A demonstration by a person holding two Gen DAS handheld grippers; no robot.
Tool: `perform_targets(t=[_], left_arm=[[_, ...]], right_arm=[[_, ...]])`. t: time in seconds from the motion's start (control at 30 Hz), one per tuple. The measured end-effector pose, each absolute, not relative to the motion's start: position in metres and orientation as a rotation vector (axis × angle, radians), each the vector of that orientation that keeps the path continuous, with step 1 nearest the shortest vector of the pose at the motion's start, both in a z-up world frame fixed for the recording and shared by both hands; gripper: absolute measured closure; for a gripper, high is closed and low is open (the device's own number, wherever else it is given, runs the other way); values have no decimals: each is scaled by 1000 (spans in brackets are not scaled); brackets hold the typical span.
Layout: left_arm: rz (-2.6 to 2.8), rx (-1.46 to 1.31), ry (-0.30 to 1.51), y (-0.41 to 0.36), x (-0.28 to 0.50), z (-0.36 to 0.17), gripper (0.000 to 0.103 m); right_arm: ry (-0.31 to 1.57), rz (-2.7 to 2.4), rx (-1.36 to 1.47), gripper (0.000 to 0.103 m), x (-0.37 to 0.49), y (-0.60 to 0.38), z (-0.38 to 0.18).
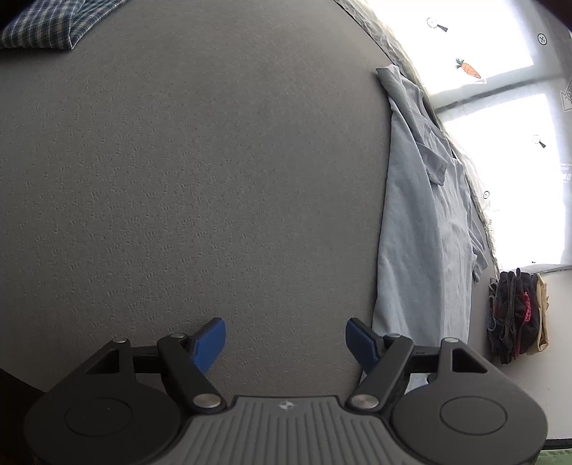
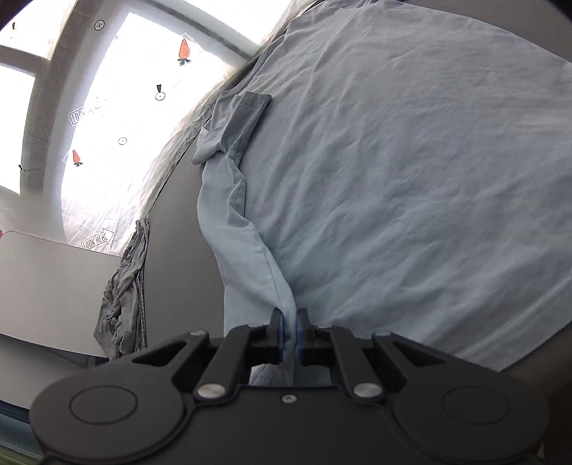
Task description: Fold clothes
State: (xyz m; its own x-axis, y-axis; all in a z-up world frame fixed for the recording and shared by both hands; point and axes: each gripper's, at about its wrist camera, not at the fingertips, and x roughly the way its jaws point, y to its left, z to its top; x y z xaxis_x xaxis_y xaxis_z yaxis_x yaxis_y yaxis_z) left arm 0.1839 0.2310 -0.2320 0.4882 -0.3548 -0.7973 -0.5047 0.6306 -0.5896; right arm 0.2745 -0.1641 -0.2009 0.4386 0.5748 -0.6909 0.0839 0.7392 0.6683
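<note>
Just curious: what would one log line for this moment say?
left gripper: open, empty | right gripper: shut on light blue cotton T-shirt | grey table

Your left tool (image 1: 286, 339) hung over a bare stretch of the table (image 1: 196, 179), with nothing between its spread fingers. The T-shirt (image 1: 422, 214) lay along the table's right edge, to the right of that tool. A plaid garment (image 1: 46, 25) sat at the far left corner. Off the table, to the lower right, a heap of clothes (image 1: 514, 314) rested on a separate surface. Your right tool (image 2: 290, 332) sat at the near hem of the T-shirt (image 2: 393, 179), which spread ahead and to its right, one sleeve (image 2: 236, 125) folded inward at the left. A bunched garment (image 2: 125, 293) lay left of it.
</note>
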Motion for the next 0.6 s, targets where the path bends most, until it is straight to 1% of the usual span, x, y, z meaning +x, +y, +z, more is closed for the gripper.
perform_targets(t=[0.03, 0.1, 0.17, 0.2, 0.23, 0.27, 0.3, 0.33, 0.37, 0.47, 0.5, 0.53, 0.57, 0.6], left_arm=[[111, -923, 1103, 229, 185, -232, 27], [111, -897, 1106, 225, 186, -230, 27], [102, -884, 1108, 221, 187, -230, 27], [98, -881, 1110, 220, 187, -230, 27], [100, -878, 1114, 218, 188, -230, 27], [103, -875, 1117, 217, 189, -230, 27], [107, -871, 1119, 215, 190, -230, 27], [113, -867, 1119, 214, 191, -229, 27], [117, -863, 1118, 213, 191, -228, 27], [136, -856, 1109, 208, 195, -226, 27], [144, -854, 1106, 206, 198, -224, 27], [150, -853, 1102, 204, 201, -224, 27], [154, -852, 1099, 202, 205, -223, 27], [158, -850, 1098, 199, 209, -222, 27]], right_arm=[[1132, 292, 660, 92, 275, -166, -209], [1157, 279, 695, 90, 273, -170, -217], [1137, 295, 781, 69, 269, -177, -220], [1128, 308, 806, 57, 268, -179, -219], [1122, 335, 801, 61, 269, -178, -218], [1121, 345, 770, 69, 269, -175, -217], [1144, 339, 712, 97, 271, -173, -217], [1165, 333, 653, 100, 272, -170, -217], [1174, 325, 609, 100, 273, -169, -218], [1195, 342, 613, 100, 276, -173, -217], [1200, 348, 597, 97, 277, -174, -214], [1196, 348, 572, 91, 279, -175, -210], [1182, 351, 562, 87, 282, -177, -205], [1168, 354, 553, 81, 284, -180, -201]])
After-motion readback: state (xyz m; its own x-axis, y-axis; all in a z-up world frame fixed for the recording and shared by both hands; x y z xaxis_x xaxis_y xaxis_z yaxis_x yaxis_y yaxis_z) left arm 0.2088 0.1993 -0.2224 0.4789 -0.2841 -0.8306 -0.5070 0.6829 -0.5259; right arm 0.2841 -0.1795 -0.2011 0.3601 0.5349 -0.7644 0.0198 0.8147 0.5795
